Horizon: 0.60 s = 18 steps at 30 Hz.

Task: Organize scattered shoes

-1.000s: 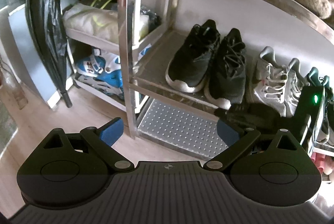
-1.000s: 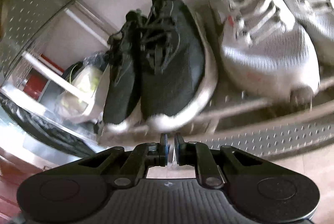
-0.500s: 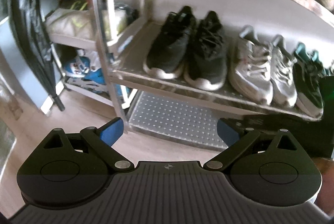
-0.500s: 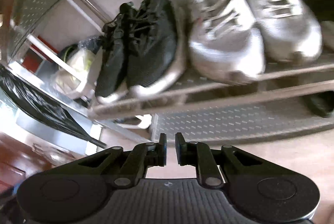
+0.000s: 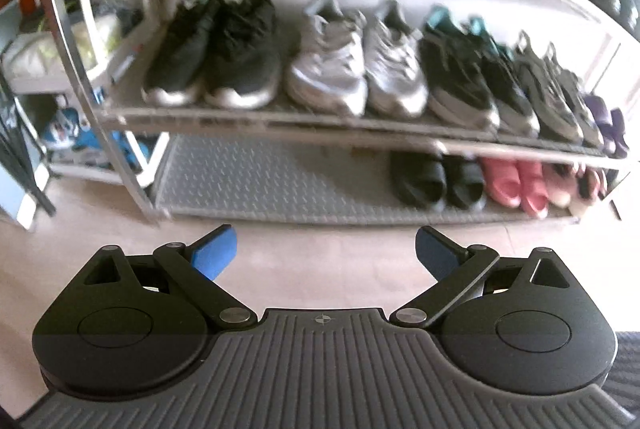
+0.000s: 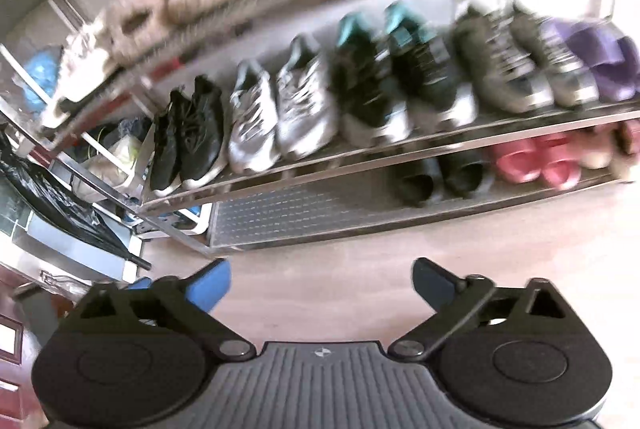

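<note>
Shoes [image 5: 240, 49] stand paired along the middle shelf [image 5: 280, 117] across the frame's centre. Below, the left gripper [image 5: 326, 253] gapes wide with nothing between; the right gripper [image 6: 322, 283] is spreading, also bare, over floor [image 6: 360, 269].

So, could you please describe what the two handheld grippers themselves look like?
Both look alike. The left gripper and right gripper each have a matte black ribbed body carrying a small round crosshair mark, two round black housings, black linkage arms with silver pivot pins, and blue pads on the jaws. No cables, hands or sleeves are visible.
</note>
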### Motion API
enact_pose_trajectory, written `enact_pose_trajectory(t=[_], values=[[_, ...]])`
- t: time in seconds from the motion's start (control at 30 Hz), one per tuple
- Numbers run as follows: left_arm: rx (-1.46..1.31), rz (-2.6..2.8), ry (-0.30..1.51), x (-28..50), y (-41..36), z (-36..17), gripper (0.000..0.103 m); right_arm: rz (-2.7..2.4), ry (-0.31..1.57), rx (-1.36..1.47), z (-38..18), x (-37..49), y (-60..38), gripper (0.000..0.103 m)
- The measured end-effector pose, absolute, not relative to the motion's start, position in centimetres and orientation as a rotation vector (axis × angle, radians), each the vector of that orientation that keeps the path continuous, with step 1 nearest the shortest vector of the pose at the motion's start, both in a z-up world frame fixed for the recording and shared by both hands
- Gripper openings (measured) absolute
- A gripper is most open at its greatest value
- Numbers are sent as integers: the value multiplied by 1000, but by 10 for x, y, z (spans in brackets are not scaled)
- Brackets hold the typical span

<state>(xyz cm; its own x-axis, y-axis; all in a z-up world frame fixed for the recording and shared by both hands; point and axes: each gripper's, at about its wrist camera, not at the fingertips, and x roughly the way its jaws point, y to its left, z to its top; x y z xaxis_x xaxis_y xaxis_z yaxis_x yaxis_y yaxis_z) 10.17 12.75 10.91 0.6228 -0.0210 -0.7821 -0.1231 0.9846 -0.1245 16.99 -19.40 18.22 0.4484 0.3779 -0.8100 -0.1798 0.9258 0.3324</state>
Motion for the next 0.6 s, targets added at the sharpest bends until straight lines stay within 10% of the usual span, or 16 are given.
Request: enact_pose_trajectory(t=[0.3, 0.6], values=[[-3, -47, 817, 20, 45, 189, 102, 203, 833, -183, 269, 44, -288, 102], [-23, 2, 746, -38, 18, 173, 102, 175, 623, -31, 175, 14, -308, 102]])
